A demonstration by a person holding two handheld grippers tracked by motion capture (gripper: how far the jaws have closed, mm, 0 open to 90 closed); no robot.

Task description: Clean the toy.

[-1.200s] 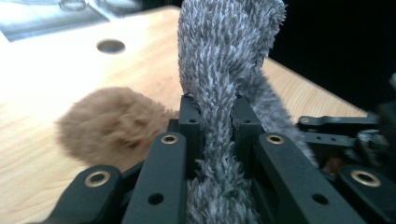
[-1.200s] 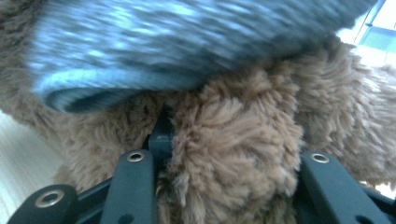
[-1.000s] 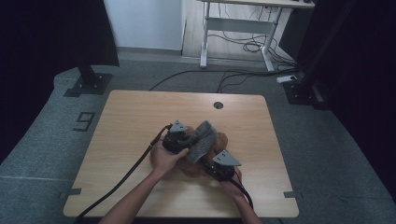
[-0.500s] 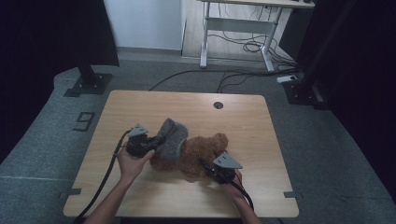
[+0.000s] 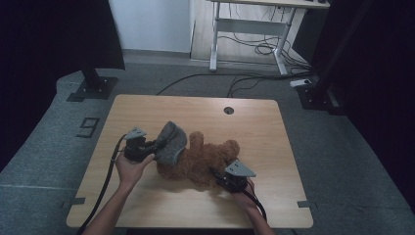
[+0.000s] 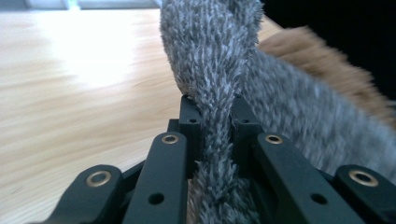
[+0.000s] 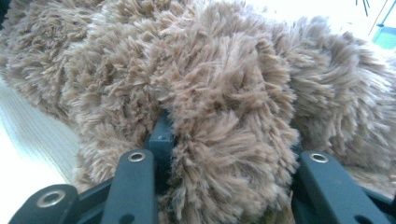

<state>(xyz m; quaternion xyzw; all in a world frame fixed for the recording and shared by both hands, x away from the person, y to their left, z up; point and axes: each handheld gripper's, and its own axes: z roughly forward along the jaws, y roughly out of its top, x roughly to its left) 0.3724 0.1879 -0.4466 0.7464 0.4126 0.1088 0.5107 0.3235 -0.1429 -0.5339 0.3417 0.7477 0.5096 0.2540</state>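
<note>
On the wooden bench (image 5: 147, 205), a brown plush bear (image 5: 208, 159) is lying at the middle, and a grey knitted garment (image 5: 171, 142) is sitting at its left end, touching the fur. The left gripper (image 5: 155, 144) is pinching a fold of that grey knit, its 2 jaws pressed against the fabric from both sides, as the left gripper view is showing plainly (image 6: 215, 140). The right gripper (image 5: 217, 175) is biting into a thick tuft of the bear's fur at the near right side; the jaws are standing partly spread around the plush (image 7: 224, 154), holding it down on the bench. Judging by how things are lying, the work seems to be pulling the garment off the bear: the knit is looking bunched and lifted rather than wrapped round the body, so most of the stripping appears done. What is left is drawing the last of it free and setting it aside.
</note>
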